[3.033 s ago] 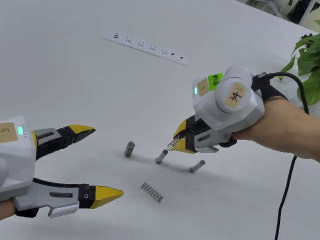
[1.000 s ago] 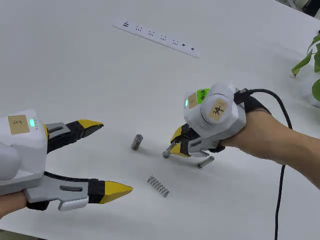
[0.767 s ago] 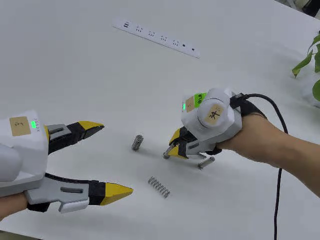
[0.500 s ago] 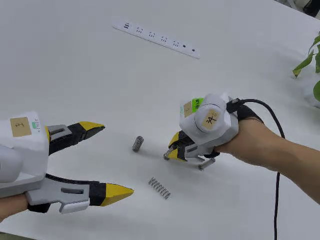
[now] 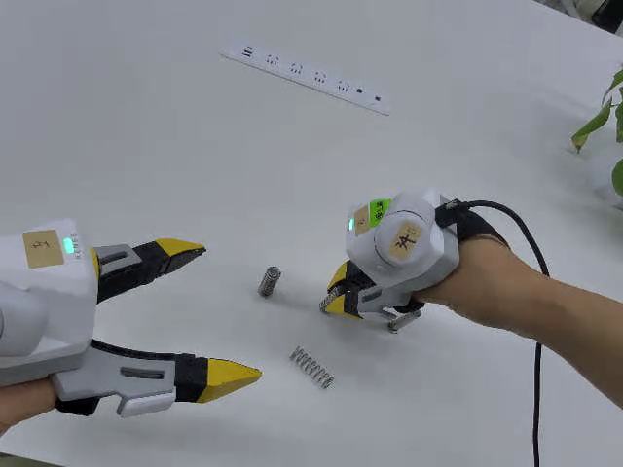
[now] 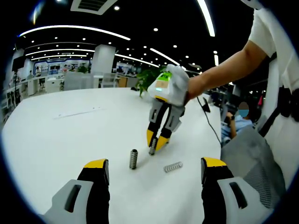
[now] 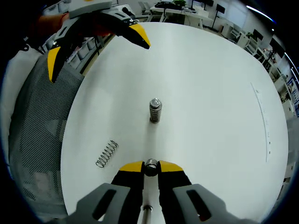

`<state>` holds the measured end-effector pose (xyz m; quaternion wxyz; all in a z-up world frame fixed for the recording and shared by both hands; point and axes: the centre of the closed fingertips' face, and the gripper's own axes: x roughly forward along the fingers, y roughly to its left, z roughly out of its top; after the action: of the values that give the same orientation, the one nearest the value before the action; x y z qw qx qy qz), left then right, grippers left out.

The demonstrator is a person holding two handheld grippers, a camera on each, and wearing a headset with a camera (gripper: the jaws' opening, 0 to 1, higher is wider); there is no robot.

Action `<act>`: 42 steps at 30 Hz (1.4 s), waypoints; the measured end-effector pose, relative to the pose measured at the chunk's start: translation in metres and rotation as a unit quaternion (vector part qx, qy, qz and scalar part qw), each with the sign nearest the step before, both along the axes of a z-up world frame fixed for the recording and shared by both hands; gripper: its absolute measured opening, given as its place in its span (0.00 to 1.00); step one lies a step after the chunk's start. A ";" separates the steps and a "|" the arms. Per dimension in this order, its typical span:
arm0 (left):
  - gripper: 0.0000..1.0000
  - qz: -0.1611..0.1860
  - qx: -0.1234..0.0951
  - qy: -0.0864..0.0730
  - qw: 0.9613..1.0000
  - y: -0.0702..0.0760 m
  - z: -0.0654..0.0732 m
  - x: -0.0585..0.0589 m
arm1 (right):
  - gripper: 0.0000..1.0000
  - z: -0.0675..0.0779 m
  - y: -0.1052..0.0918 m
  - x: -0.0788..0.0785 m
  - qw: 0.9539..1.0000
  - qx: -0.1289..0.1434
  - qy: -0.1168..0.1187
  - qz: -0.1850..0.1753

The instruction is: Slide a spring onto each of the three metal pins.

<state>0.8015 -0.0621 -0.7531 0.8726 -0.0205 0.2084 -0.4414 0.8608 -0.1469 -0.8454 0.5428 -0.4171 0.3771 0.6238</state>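
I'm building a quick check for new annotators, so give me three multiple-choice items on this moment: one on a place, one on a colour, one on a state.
1. The loose spring is:
A. in a bowl
B. hanging from a hook
C. flat on the white table, touching nothing

2. The tips of the left gripper are:
A. red
B. yellow
C. blue

3. The left gripper is:
A. open, holding nothing
B. shut on a spring
C. shut on a pin

Answers:
1. C, since the head view shows it lying on its side on bare table with clear space all round.
2. B, since both tips are yellow in the head view and in the left gripper view.
3. A, since its jaws stand wide apart with only table seen between them.
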 end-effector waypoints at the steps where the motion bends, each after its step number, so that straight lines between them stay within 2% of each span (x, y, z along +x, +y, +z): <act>1: 0.82 0.000 0.000 0.000 1.000 0.000 0.000 0.000 | 0.12 0.000 0.000 0.000 1.000 0.000 0.000 0.000; 15: 0.82 -0.001 0.004 -0.004 1.000 0.001 0.002 -0.001 | 0.19 0.004 0.000 0.001 1.000 0.005 -0.003 -0.004; 23: 0.82 -0.005 0.010 -0.005 1.000 0.001 0.004 -0.004 | 0.23 0.015 0.001 -0.001 1.000 0.023 -0.004 -0.014; 30: 0.82 -0.010 0.018 -0.009 1.000 0.001 0.007 -0.005 | 0.28 0.028 -0.002 -0.001 0.999 0.036 -0.014 -0.024; 42: 0.82 -0.024 0.032 -0.017 0.999 -0.003 0.015 -0.006 | 0.36 0.050 -0.016 -0.005 0.995 0.075 -0.017 -0.064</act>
<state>0.7957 -0.0653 -0.7378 0.8655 0.0202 0.2078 -0.4553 0.8561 -0.1633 -0.7958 0.6178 -0.3607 0.3460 0.6071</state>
